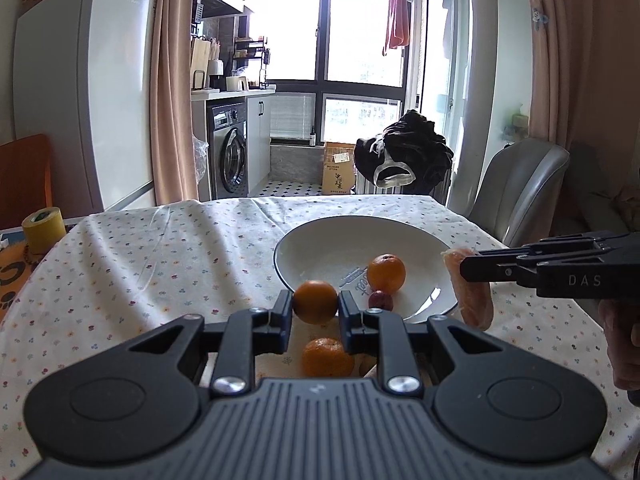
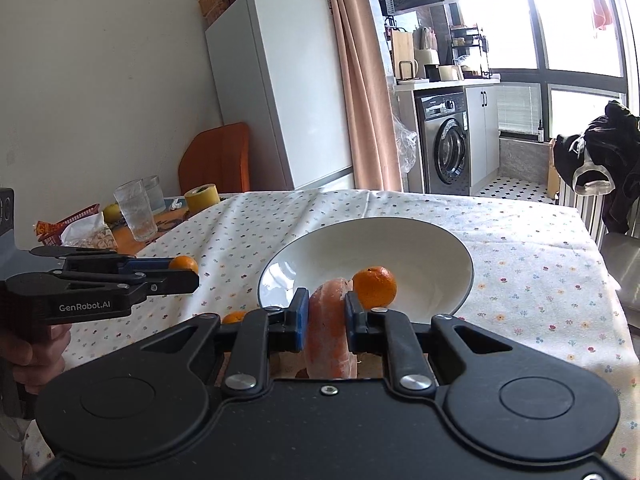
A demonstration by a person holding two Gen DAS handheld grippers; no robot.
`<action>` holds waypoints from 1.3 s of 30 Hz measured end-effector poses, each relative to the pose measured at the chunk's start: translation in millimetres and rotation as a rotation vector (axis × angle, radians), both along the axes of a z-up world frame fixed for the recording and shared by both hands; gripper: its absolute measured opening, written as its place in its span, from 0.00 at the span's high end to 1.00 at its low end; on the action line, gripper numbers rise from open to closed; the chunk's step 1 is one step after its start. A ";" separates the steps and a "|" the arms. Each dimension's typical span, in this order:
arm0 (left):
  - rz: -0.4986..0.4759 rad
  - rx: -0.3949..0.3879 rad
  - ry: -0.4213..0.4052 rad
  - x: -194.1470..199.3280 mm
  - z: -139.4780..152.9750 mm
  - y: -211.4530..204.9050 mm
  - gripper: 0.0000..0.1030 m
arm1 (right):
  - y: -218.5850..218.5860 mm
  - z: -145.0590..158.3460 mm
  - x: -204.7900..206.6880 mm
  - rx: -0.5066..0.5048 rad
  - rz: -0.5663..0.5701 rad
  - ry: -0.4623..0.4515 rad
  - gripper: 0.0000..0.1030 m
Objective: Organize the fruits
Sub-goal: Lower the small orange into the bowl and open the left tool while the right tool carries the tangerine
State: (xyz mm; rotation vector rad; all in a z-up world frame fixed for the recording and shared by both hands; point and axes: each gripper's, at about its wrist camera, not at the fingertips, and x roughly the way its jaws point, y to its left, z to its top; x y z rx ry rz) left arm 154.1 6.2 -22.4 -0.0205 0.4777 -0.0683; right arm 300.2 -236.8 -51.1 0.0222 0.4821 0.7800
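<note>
Bare tablecloth (image 1: 160,256) left of bowl (image 1: 320,232)

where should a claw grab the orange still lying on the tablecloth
Across its round middle, coming straight down from above. The loose orange sits alone on the tablecloth just short of the plate, with open cloth on both sides for the fingers.
</note>
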 end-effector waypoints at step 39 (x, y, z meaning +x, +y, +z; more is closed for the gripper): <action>0.037 -0.007 0.078 32.6 -3.0 -1.3 0.50 | -1.5 -3.0 18.6 -0.001 -0.036 0.003 0.65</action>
